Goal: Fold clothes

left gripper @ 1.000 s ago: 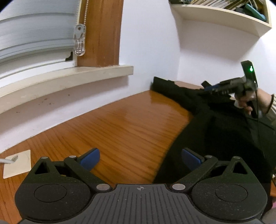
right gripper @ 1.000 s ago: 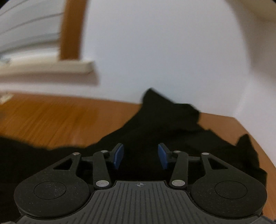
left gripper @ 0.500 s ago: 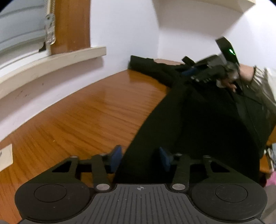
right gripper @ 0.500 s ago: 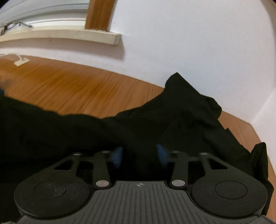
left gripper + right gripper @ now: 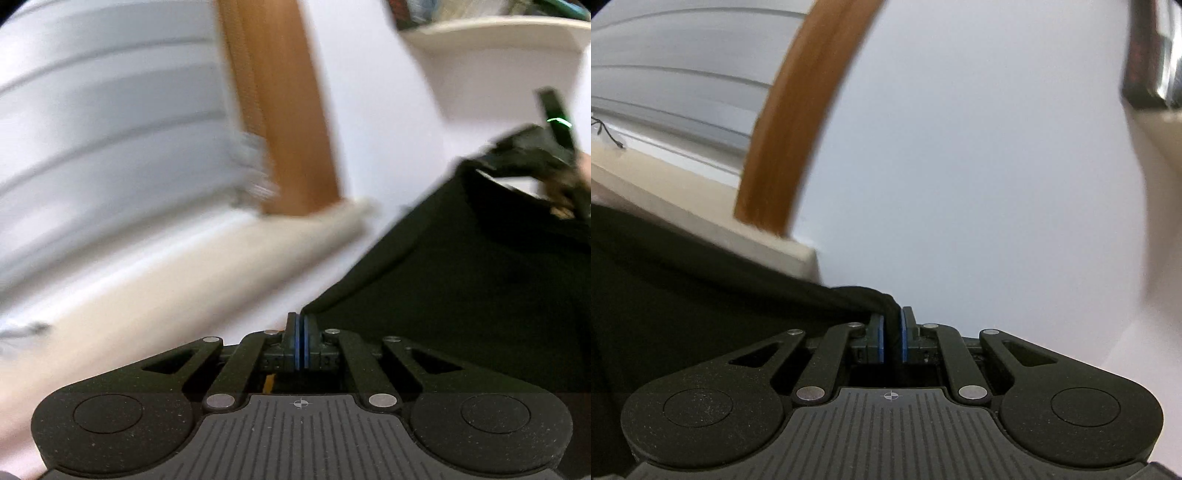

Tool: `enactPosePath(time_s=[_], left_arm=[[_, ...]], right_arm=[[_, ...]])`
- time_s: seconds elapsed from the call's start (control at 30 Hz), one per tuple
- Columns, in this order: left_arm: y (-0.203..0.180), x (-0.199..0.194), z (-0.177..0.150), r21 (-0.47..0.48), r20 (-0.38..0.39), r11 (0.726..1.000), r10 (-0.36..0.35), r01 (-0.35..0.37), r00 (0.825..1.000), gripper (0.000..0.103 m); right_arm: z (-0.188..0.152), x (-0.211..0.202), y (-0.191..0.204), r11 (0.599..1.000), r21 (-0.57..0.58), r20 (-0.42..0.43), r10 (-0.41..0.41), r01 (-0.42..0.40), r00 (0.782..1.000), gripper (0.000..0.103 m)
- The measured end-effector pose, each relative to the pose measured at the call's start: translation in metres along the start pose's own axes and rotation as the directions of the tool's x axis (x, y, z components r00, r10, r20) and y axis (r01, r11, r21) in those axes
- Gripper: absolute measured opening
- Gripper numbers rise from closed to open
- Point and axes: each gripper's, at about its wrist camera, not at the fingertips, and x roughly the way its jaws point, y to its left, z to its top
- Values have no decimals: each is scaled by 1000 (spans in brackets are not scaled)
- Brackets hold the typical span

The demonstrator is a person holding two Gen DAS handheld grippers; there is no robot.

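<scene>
— Two pairs of tongs, both pinching the same black garment (image 5: 461,295). My left tongs (image 5: 301,332) are showing their blue pads pressed together with the cloth's edge caught at their tip. My right tongs (image 5: 893,332) are closing, and a bunched cord of the fabric is sitting between their pads.

— How are you judging it will handle?

— I am reading it as soft and light, with no stiffness at all: it is sagging in a slack sheet between the two grips. I am guessing that thin bunched edges like these could slip, so hems or corners are looking like the better places to hold.

— What is each view giving you that the other is not?

— The left wrist view is showing the garment stretching away to the right tongs and the person's hand (image 5: 581,166) behind them. The right wrist view is showing only the cloth trailing off to its left, below the window ledge (image 5: 768,243). Neither is showing me the desk, so I cannot tell whether the lower part is hanging clear of it.
</scene>
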Motion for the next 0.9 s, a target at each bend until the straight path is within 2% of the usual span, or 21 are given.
enactPosePath(time_s=[0.07, 0.13, 0.27, 0.43, 0.53, 0.63, 0.77, 0.9], left_arm=[[15, -2, 11, 11, -4, 999, 43, -43, 999, 2], [9, -5, 11, 45, -32, 999, 29, -28, 999, 2], [-17, -15, -5, 65, -76, 997, -44, 49, 996, 3], [-45, -22, -28, 39, -107, 987, -151, 156, 983, 12], [-59, -28, -38, 37, -119, 980, -191, 196, 974, 25], [-64, -37, -39, 44, -101, 981, -183, 188, 978, 34], [-48, -46, -33, 21, -59, 992, -120, 121, 991, 56], [-23, -31, -42, -24, -94, 999, -49, 47, 994, 72]], right_arm=[[3, 8, 6, 1000, -9, -5, 0, 0, 1000, 9], [-6, 15, 10, 1000, -22, -38, 8, -9, 999, 9], [-40, 14, 13, 999, -31, -97, 16, -19, 995, 9], [-72, -8, 8, 1000, -28, -137, -3, -1, 991, 9], [-89, -6, 10, 998, -69, -196, -13, -1, 981, 10], [-95, -3, 18, 998, -64, -212, -7, -7, 977, 10], [-101, 8, 24, 1000, -30, -221, 0, -6, 975, 10], [-104, 9, 30, 998, -60, -229, -22, 8, 973, 11]])
